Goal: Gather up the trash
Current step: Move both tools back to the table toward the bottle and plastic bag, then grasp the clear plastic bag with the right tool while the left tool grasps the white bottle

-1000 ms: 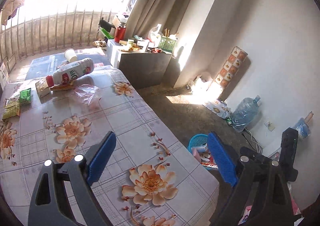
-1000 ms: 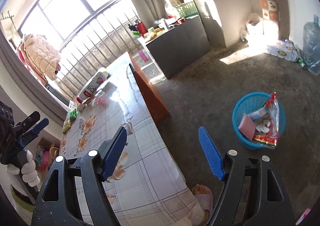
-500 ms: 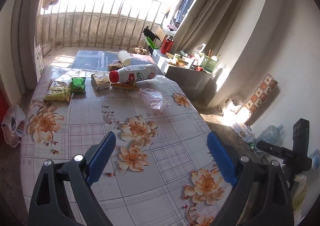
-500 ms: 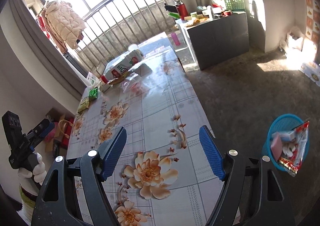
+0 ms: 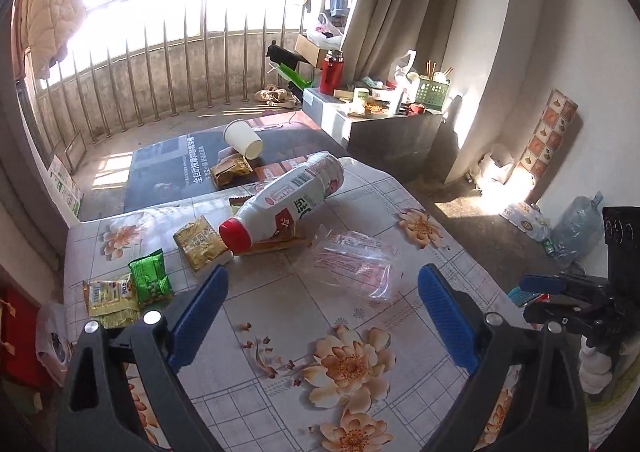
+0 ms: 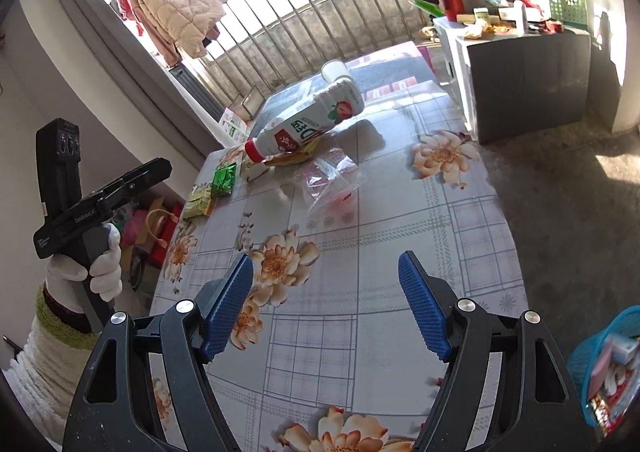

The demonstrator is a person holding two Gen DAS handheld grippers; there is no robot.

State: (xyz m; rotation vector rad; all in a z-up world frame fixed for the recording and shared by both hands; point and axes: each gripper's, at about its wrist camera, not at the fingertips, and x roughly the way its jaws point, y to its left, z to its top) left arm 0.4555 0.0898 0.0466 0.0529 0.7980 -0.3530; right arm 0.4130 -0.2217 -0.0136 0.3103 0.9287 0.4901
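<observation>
Right now I'm holding both claws released over the glossy floral tablecloth (image 5: 280,312), nothing between the ribbed blue pads. My left gripper (image 5: 320,316) is tilting down toward a crinkled clear plastic bag (image 5: 352,264) lying just ahead; my right gripper (image 6: 326,304) is angling down over bare cloth nearer the table's right edge. Beyond the bag, a smooth white bottle (image 5: 288,200) with a red cap is lying across a flat packet, foil snack packets (image 5: 152,276) sitting to its left. A woven blue basket (image 6: 600,364) of trash is standing on the floor, right of the table.
</observation>
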